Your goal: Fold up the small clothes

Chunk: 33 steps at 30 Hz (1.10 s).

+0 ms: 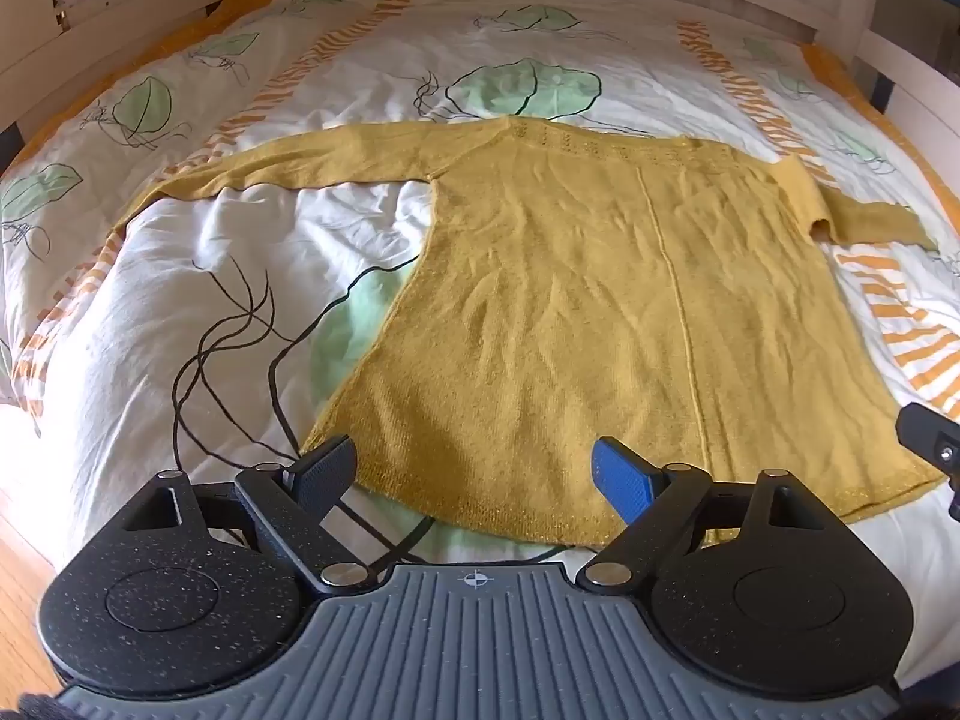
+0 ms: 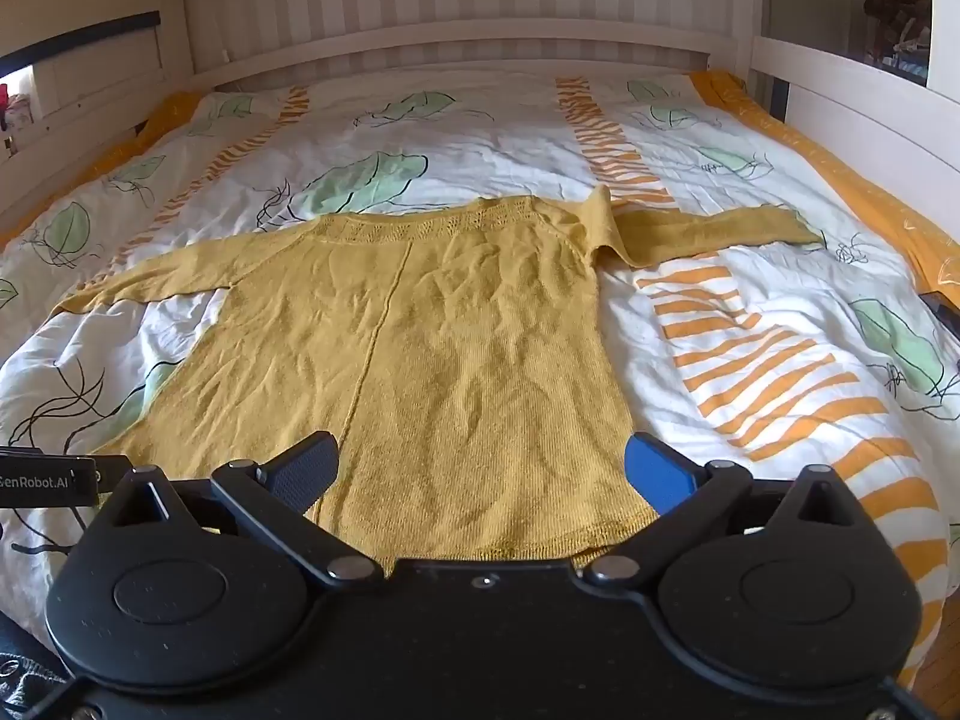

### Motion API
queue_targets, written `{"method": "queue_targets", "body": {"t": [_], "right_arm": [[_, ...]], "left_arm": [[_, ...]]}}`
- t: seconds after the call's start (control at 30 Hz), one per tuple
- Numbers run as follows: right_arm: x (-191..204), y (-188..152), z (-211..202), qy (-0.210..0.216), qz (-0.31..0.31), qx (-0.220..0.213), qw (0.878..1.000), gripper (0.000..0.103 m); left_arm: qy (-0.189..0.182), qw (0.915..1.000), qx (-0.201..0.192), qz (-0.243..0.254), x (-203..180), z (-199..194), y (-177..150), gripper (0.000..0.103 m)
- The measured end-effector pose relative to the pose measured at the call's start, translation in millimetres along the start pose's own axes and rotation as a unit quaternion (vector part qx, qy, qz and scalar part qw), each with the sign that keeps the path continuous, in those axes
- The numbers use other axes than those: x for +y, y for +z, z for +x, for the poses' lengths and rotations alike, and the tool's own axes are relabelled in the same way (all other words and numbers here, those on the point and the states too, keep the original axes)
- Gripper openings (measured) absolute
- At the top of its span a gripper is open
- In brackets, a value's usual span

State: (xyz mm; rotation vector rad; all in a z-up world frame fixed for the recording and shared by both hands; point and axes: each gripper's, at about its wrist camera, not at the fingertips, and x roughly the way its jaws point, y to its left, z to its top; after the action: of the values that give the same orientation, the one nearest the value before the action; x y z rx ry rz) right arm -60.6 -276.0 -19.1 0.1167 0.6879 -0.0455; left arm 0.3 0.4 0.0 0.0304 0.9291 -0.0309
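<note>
The mustard-yellow knit sweater point(image 1: 576, 300) lies flat and spread out on the duvet point(image 1: 180, 276), which is white with green leaf prints and orange striped bands. Its long axis runs from the hem, at the near edge of the bed, to the neckline at the far side, toward the white slatted headboard point(image 2: 468, 6). A raised seam runs down the body from neckline to hem. The left sleeve point(image 1: 252, 165) extends straight out to the side, at right angles to the body; the right sleeve point(image 2: 708, 228) also extends sideways, with a bunched fold at the shoulder. The fabric is lightly wrinkled across the body. The hem point(image 1: 540, 516) lies just short of the duvet's near edge, with a narrow strip of bedding in front of it. Open bedding surrounds the garment on both sides and beyond the neckline, giving free room; white bed rails point(image 2: 852, 114) bound the bed on both sides. The left gripper point(image 1: 480, 474) is tilted downward over the hem's left part, its jaws spread wide and holding nothing, one black pad above the hem's left corner and the blue pad above the fabric. The right gripper point(image 2: 480, 468) is above the hem's right part, jaws likewise spread wide and empty. Whether the pads touch the cloth cannot be determined.
</note>
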Motion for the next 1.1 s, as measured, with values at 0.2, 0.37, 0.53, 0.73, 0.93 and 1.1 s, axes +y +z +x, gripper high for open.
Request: {"method": "queue_targets", "body": {"t": [0.2,0.37,0.53,0.73,0.93,1.1], "right_arm": [[0,-5,5,0.001,0.006,0.024,1.000,0.101],[-7,-1,6,0.004,0.009,0.035,0.999,0.101],[-7,0,6,-0.007,0.009,0.034,0.999,0.101],[-9,1,6,-0.015,0.012,0.034,0.999,0.101],[-9,1,6,-0.016,0.012,0.034,0.999,0.101],[-9,1,9,-0.012,0.014,0.040,0.999,0.101]], "left_arm": [[-0.015,0.9997,0.016,0.011,4,6,-8,0.085],[-0.014,0.9996,0.021,0.013,-2,5,-4,0.085],[-0.024,0.9992,0.020,0.026,-9,4,-6,0.085],[-0.031,0.9987,0.022,0.033,-14,3,-5,0.085],[-0.033,0.9986,0.025,0.033,-14,3,-3,0.085],[-0.034,0.9984,0.036,0.027,-13,6,-3,0.085]]}}
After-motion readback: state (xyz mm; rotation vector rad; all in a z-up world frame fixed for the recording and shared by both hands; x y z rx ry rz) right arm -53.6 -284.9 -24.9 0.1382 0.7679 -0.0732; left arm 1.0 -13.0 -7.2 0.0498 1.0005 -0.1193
